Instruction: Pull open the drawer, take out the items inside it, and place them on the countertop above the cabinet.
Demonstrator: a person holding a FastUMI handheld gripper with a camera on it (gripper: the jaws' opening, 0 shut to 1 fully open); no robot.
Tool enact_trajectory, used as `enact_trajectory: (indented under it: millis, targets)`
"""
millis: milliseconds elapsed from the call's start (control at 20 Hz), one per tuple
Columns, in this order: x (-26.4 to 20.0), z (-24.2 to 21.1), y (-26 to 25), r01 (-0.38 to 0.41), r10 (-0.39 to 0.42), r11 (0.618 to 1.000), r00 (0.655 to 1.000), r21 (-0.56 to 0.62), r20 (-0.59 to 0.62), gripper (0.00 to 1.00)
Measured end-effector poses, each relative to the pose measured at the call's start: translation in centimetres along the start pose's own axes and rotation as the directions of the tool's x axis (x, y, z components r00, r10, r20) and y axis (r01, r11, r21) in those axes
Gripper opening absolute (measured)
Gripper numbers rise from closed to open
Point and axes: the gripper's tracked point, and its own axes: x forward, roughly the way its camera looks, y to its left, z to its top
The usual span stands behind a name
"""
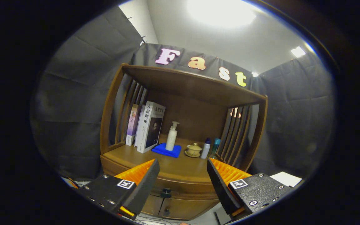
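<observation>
The tongs are spread wide, holding nothing. The drawer is shut; its knob is untouched. All work is left.

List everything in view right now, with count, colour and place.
cabinet: 1, brown wood, ahead of the fingers
drawer knob: 1, dark, cabinet front, between the fingers; drawer looks shut
books: about 3, white and purple, upright at countertop left
cloth: 1, blue, mid countertop
pump bottle: 1, white, on the cloth
lidded cup: 1, beige, on a saucer right of the cloth
small bottles: 2, white and teal, right of the cup
fingers: 2, spread open, holding nothing
</observation>
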Motion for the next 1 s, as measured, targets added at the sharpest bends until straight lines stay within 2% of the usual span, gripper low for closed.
enact_trajectory:
  millis: [400, 700, 1000]
  targets:
    - [4.8, -6.9, 0.5, -0.018, 0.023, 0.999, 0.990, 0.033, -0.140, 0.95]
    - [6.6, -12.6, 1.6, -0.102, 0.114, 0.992, 0.978, 0.079, -0.175, 0.95]
    - [7.4, -16.2, 4.0, -0.088, 0.110, 0.991, 0.964, 0.096, -0.243, 0.94]
